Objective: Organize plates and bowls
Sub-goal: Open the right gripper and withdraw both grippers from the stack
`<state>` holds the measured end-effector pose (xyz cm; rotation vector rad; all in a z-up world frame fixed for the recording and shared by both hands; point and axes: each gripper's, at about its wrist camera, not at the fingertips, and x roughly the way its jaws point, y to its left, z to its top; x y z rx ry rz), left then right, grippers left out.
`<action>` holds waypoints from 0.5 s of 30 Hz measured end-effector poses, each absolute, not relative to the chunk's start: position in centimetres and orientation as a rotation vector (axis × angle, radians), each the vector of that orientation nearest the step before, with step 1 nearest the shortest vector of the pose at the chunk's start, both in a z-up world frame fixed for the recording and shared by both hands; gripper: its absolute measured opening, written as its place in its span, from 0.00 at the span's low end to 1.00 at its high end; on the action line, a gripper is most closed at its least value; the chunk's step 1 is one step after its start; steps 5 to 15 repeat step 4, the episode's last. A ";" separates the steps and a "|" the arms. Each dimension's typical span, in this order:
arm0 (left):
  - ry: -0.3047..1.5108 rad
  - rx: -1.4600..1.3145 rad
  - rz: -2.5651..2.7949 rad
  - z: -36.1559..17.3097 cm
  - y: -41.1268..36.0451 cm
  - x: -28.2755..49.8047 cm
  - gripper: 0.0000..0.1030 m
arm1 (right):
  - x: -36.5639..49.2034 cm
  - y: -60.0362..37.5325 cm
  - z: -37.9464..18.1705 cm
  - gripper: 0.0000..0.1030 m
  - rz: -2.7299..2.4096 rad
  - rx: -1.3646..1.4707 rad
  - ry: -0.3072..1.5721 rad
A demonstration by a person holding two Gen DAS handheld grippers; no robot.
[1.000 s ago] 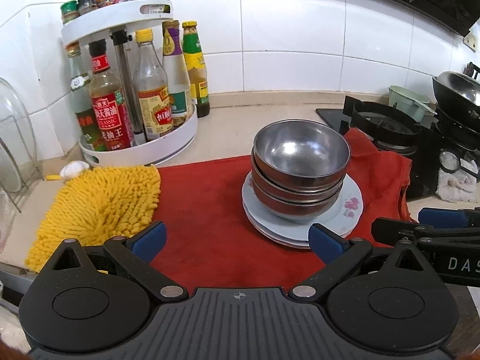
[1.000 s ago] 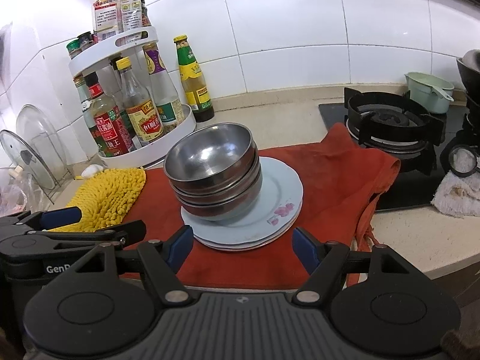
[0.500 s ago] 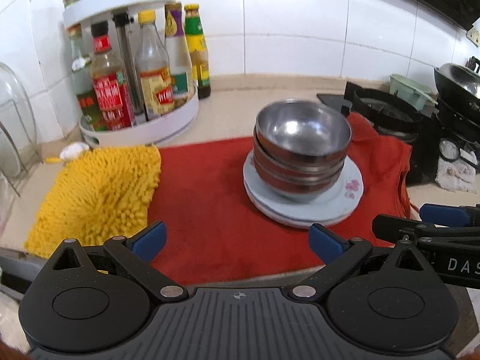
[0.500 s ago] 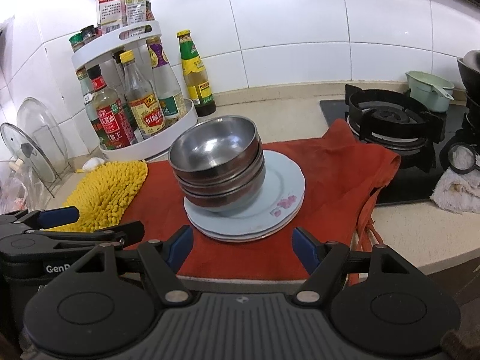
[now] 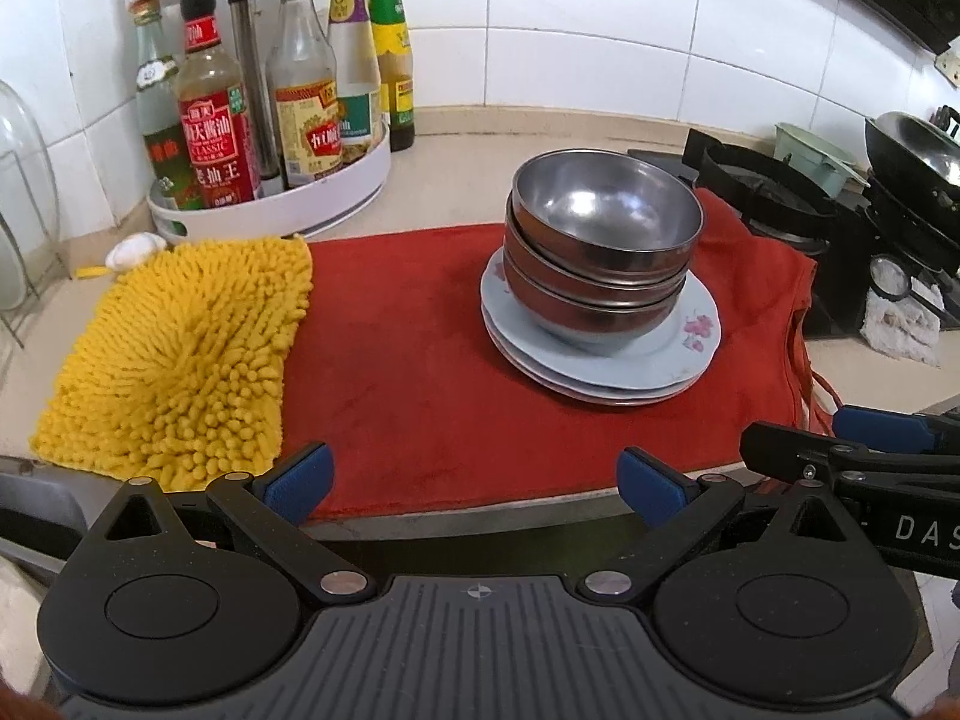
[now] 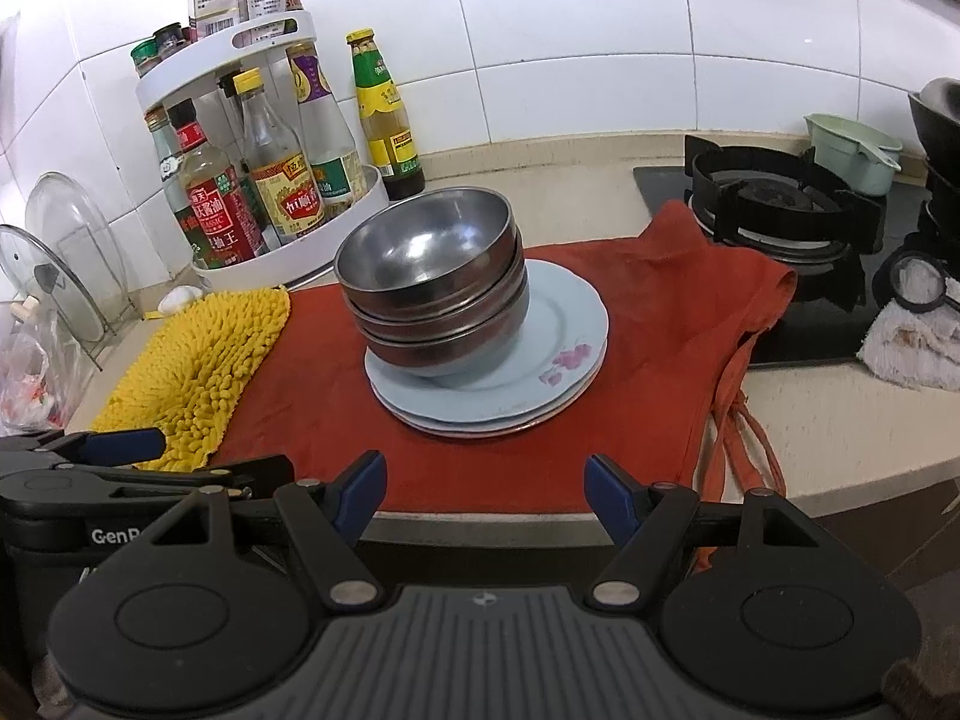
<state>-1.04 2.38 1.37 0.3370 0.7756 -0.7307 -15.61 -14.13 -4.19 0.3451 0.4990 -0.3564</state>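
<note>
steel bowls (image 5: 600, 252) sat nested on stacked plates (image 5: 684, 354), task apparently complete; left hand-held gripper (image 5: 474, 480) and right hand-held gripper (image 6: 483, 489) gaped empty.

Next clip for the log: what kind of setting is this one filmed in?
A home kitchen counter, most likely. A gas stove sits at the right, a rotating rack of sauce bottles stands against the white tiled wall, and stacked steel bowls rest on plates.

Red-labelled soy sauce bottle (image 5: 211, 120) reads "CLASSIC"; right gripper (image 5: 900, 531) body "DAS"; left gripper (image 6: 114, 534) body "GenR".
</note>
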 end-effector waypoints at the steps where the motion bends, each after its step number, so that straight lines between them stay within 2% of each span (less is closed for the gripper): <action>1: 0.767 0.341 -0.729 1.4 2.4 -1.1 0.99 | -15.6 -14.1 -4.2 0.66 -0.357 0.347 0.500; 15: 0.742 0.350 -0.735 1.6 2.7 -1.3 1.00 | -15.7 -13.8 -4.3 0.66 -0.355 0.349 0.501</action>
